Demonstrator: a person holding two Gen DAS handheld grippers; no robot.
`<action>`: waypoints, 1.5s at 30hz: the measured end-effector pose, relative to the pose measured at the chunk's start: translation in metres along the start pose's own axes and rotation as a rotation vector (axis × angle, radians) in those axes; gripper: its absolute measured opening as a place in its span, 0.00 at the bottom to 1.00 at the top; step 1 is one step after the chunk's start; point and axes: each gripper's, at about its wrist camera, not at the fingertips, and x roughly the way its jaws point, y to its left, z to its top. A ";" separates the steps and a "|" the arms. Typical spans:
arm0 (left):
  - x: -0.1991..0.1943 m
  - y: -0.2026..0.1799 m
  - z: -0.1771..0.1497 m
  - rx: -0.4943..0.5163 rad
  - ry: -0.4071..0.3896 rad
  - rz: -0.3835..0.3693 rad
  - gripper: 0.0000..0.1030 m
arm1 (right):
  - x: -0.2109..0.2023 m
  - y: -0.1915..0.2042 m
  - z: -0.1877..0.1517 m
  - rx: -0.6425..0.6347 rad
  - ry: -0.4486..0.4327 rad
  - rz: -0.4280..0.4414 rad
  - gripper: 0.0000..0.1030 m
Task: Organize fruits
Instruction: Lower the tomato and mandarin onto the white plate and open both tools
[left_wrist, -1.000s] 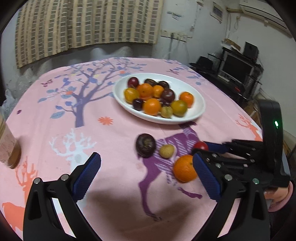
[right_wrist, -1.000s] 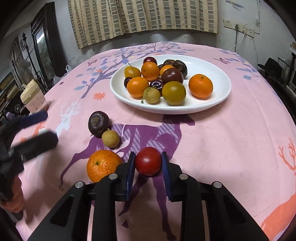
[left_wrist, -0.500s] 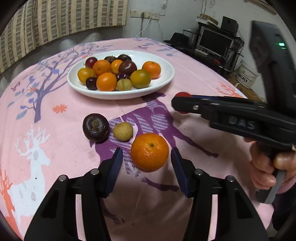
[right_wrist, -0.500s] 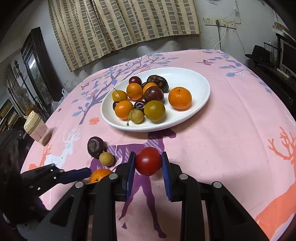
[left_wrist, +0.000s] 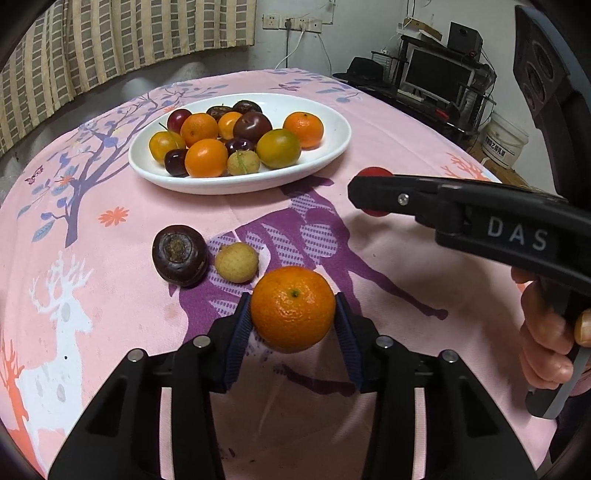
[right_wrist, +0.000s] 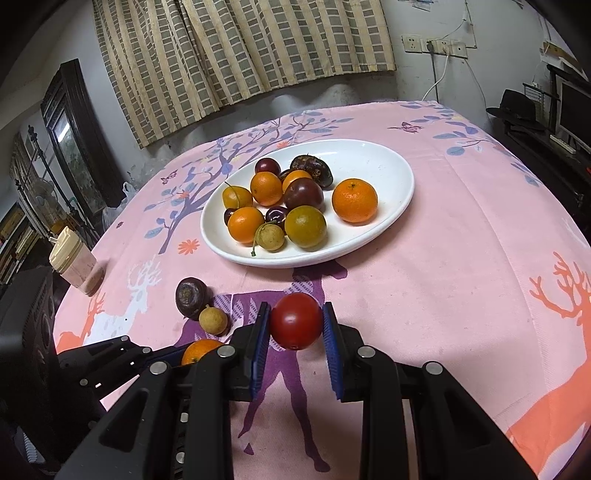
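Black gripper (left_wrist: 293, 321), blue ribbed pads (left_wrist: 236, 332), silver screws

Pink printed woven cloth (right_wrist: 461, 258) lying matt over desk. White oval glazed ceramic plate (right_wrist: 391, 173) shining glossy. Round orange mandarin (left_wrist: 293, 308) showing dimpled, slightly shiny peel. Smooth red tomato (right_wrist: 295, 321) gleaming. Ribbed blue rubber pads (right_wrist: 258, 343) looking matt.

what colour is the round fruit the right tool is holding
Red, smooth and glossy: the tomato-like fruit shows best in the right wrist view.

"DAS" on the right tool (left_wrist: 373, 192)
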 end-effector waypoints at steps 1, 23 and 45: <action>-0.001 0.000 0.000 -0.003 0.000 -0.007 0.43 | 0.000 0.000 0.000 0.000 0.001 -0.002 0.27; 0.008 0.088 0.131 -0.115 -0.165 0.035 0.42 | 0.038 -0.026 0.086 0.064 -0.157 -0.045 0.27; -0.041 0.090 0.089 -0.133 -0.203 0.284 0.95 | 0.003 0.006 0.058 0.064 -0.191 0.063 0.77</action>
